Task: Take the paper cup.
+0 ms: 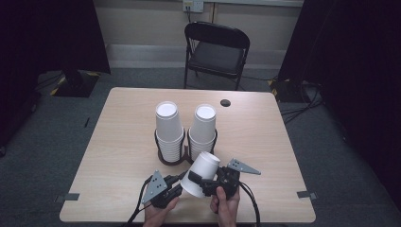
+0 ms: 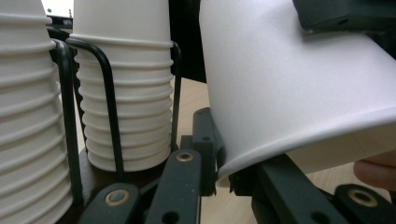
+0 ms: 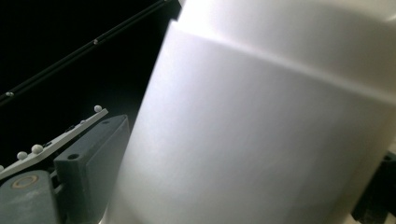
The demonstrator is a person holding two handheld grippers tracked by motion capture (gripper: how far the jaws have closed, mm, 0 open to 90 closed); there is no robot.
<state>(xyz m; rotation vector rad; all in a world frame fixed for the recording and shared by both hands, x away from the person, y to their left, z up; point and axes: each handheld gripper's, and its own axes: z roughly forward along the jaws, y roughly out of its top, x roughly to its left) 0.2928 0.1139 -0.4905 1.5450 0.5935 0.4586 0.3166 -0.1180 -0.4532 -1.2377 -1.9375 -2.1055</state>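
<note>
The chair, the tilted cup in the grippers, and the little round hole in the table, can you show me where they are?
chair (image 1: 215, 56): high view, on its dark seat.
tilted cup (image 1: 202, 171): high view, on its white side wall.
round hole (image 1: 225, 102): high view, on its dark middle, near the table's far edge.

Between my tongs sits a matt white paper cup (image 1: 201, 173), smooth-walled. Beyond them, ribbed white paper cup stacks (image 2: 122, 93) stand in a glossy black wire holder (image 2: 110, 93) on pale wood-grain table (image 1: 265, 137).

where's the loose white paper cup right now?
In the high view, the loose white paper cup is held tilted between the left gripper and right gripper, at the table's near edge, in front of the two cup stacks.
</note>
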